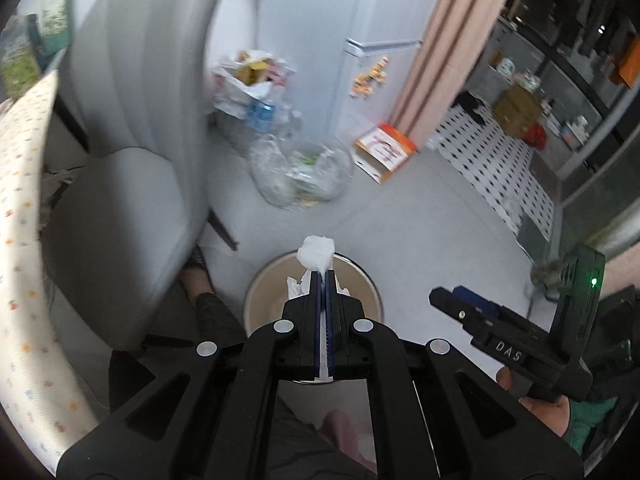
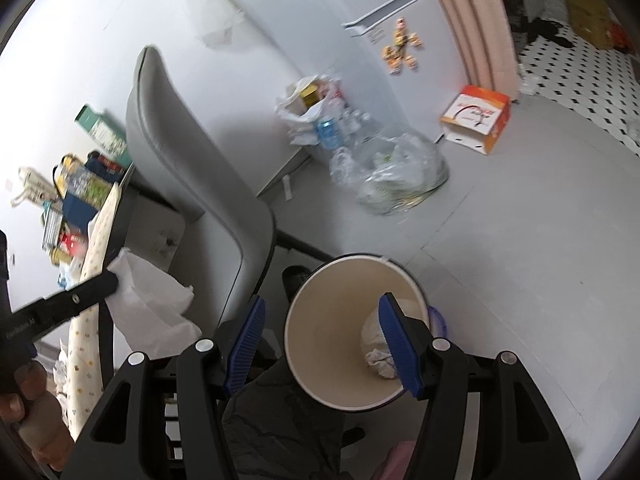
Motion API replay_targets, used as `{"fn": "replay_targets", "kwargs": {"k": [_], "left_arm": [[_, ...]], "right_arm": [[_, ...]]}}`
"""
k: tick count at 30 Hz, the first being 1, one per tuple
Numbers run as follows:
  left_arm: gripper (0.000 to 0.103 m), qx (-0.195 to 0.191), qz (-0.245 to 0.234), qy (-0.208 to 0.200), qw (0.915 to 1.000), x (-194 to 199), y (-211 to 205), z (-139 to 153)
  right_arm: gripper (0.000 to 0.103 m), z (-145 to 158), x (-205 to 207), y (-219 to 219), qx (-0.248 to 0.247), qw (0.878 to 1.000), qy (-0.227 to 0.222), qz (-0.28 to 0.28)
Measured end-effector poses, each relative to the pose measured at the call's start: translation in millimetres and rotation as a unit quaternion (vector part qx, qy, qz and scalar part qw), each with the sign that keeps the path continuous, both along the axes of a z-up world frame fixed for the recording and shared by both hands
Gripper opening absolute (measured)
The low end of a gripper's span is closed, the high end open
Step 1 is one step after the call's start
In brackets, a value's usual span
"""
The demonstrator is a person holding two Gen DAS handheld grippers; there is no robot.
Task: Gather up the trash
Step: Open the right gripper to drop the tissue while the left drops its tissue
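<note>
Left gripper [image 1: 323,276] is pinching a crumpled white tissue [image 1: 316,254] tight, jaws nearly pressed together, w/ the wad poking past the tips right over the round cream-lined bin [image 2: 352,336] on the grey floor [image 2: 520,260]. Right gripper [image 2: 324,340] stands spread & empty, one blue pad [image 2: 398,344] over the bin mouth. More crumpled white paper [image 2: 378,354] lies inside the bin. Grey padded chair [image 1: 132,160] to the left; clear plastic bag [image 1: 304,172] further off.

A grey chair [image 2: 192,168] stands beside a patterned cloth [image 1: 24,208]. Across the grey floor [image 2: 540,248], an orange-and-white box [image 2: 478,118] sits near a pink curtain [image 1: 452,40] and a white fridge [image 1: 372,32].
</note>
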State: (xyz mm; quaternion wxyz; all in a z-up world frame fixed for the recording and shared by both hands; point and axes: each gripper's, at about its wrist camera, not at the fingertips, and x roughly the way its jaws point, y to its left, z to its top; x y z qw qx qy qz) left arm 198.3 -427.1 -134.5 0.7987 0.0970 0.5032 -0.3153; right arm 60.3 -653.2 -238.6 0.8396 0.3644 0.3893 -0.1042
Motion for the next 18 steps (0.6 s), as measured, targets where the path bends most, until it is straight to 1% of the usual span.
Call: {"fn": "replay_targets", "kwargs": {"k": [1, 3, 4, 5, 10, 12, 13, 14, 18], "left_arm": [[0.008, 0.003, -0.002, 0.005, 1.0000, -0.5, -3.7, -2.5], [0.024, 0.002, -0.001, 0.011, 0.9999, -1.1, -4.9, -6.1], [0.043, 0.000, 0.002, 0.013, 0.9999, -1.4, -3.8, -7.5], [0.053, -0.005, 0.005, 0.013, 0.9999, -1.4, -1.8, -7.2], [0.053, -0.007, 0.024, 0.004, 0.9997, 0.5, 12.9, -2.6], [0.058, -0.008, 0.033, 0.000, 0.9994, 2.0, 19.6, 1.5], [0.064, -0.010, 0.037, -0.004, 0.9992, 1.2, 23.4, 4.8], [0.069, -0.013, 0.044, -0.011, 0.9989, 0.0, 29.8, 9.1], [0.078, -0.024, 0.065, -0.025, 0.9973, -1.6, 54.2, 22.3]], "right_arm": [[0.059, 0.6, -3.3, -3.6, -0.001, 1.000, 0.000, -0.005], [0.059, 1.5, -8.8, -10.1, -0.002, 1.000, 0.000, -0.013], [0.059, 1.1, -10.8, -12.1, -0.003, 1.000, -0.001, -0.015], [0.059, 1.3, -11.7, -13.0, -0.003, 1.000, -0.001, -0.016], [0.059, 1.5, -12.3, -11.6, -0.002, 1.000, -0.002, -0.011], [0.060, 4.4, -11.1, -7.2, -0.003, 1.000, -0.004, -0.005], [0.062, 6.5, -8.3, -3.2, -0.003, 1.000, -0.004, -0.003], [0.066, 8.8, -7.1, -0.4, -0.005, 1.000, -0.005, 0.000], [0.076, 20.7, -0.2, 14.8, -0.016, 1.000, -0.010, 0.014]]}}
